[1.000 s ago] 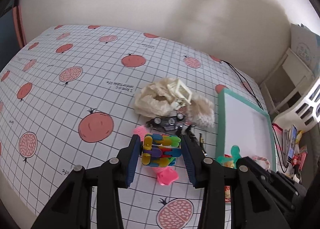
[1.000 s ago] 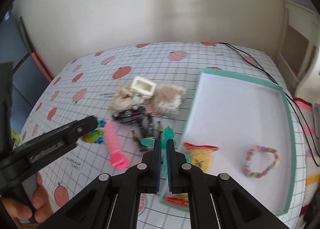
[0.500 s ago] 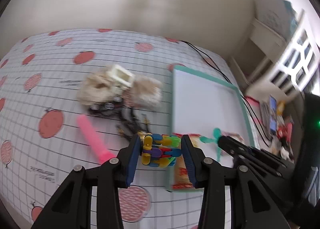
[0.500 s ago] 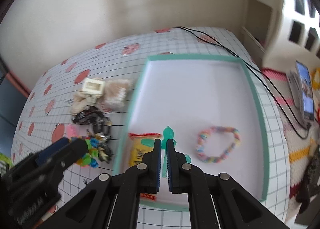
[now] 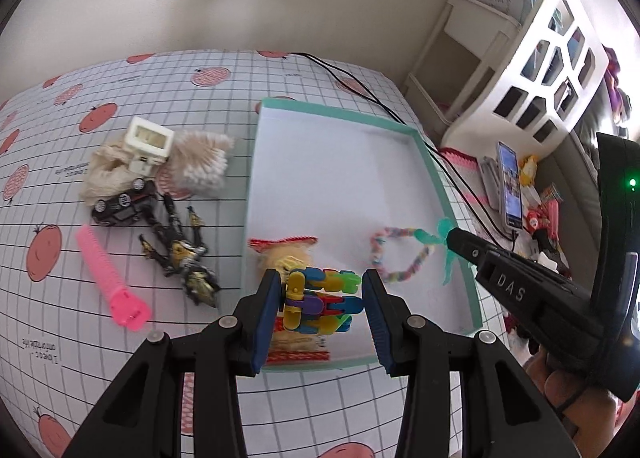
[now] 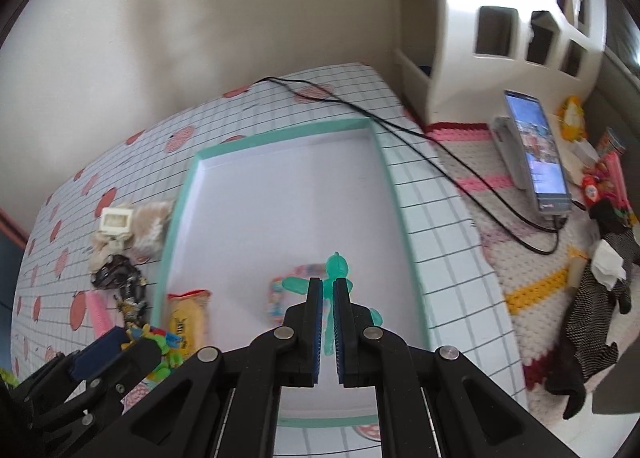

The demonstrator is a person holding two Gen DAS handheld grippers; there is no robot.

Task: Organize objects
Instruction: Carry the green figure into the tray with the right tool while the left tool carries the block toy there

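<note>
My left gripper (image 5: 320, 298) is shut on a block of colourful plastic links (image 5: 320, 300), held above the near end of the white tray with a teal rim (image 5: 440, 186). My right gripper (image 6: 327, 298) is shut on a translucent green figure (image 6: 337, 270) and hangs over the tray's right part; it also shows in the left wrist view as the right gripper (image 5: 452, 236) with the green figure (image 5: 442, 232). In the tray lie a yellow snack packet (image 6: 188, 318) and a pastel bead bracelet (image 5: 394, 254).
Left of the tray on the gridded cloth lie a pink comb-like stick (image 5: 106, 278), a black and gold toy figure (image 5: 180, 254), a black toy car (image 5: 122, 204), a cream frame (image 5: 148, 140) and fluffy beige pieces (image 5: 200, 162). A black cable (image 6: 440, 162), a phone (image 6: 536, 154) and a white shelf (image 6: 520, 10) lie right.
Both grippers have swept to the right from the pile of toys to over the tray, each rolling and still holding its toy. Their jaws have not changed.
</note>
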